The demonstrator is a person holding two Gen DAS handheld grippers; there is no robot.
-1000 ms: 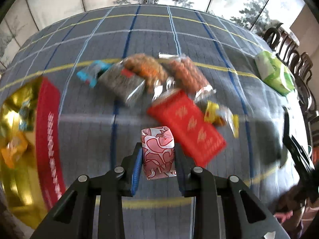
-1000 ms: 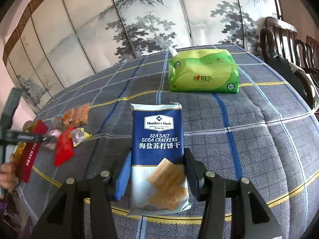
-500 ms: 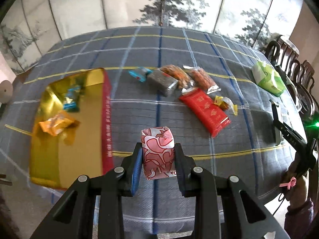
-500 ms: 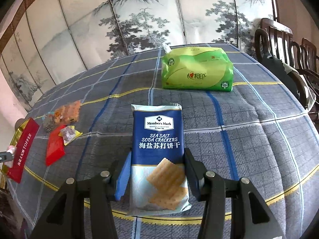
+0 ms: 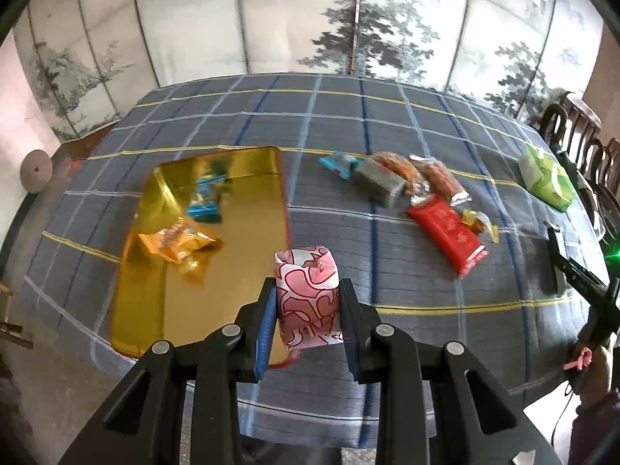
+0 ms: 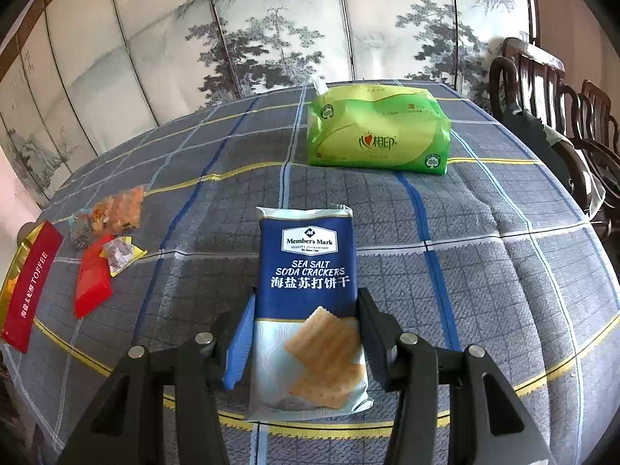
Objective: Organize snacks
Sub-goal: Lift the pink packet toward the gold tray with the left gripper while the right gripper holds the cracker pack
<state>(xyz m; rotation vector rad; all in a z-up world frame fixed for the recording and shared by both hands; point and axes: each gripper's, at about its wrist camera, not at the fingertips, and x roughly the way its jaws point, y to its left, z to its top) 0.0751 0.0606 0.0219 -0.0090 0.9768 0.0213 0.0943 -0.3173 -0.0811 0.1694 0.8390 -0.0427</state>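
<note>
In the left wrist view my left gripper [image 5: 307,312] is shut on a pink-and-white patterned snack packet [image 5: 307,294], held in the air over the near right edge of the gold box [image 5: 248,255]. An orange packet [image 5: 178,242] and a blue packet [image 5: 205,201] lie inside that box. In the right wrist view my right gripper [image 6: 304,333] is shut on a blue soda cracker pack [image 6: 308,290] above the table. The right gripper also shows at the right edge of the left wrist view, as a dark bar [image 5: 577,271].
A cluster of loose snacks lies mid-table: a red packet [image 5: 445,232], a grey packet [image 5: 378,180], orange-filled bags [image 5: 438,178], a small yellow one [image 5: 478,223], a blue one [image 5: 337,162]. A green tissue pack [image 6: 378,131] sits at the back right. Wooden chairs [image 6: 542,89] line the right side.
My left gripper has risen and pulled back and left from the snack cluster with the pink packet; the gold box has come under it. The right gripper has stayed put with the crackers.
</note>
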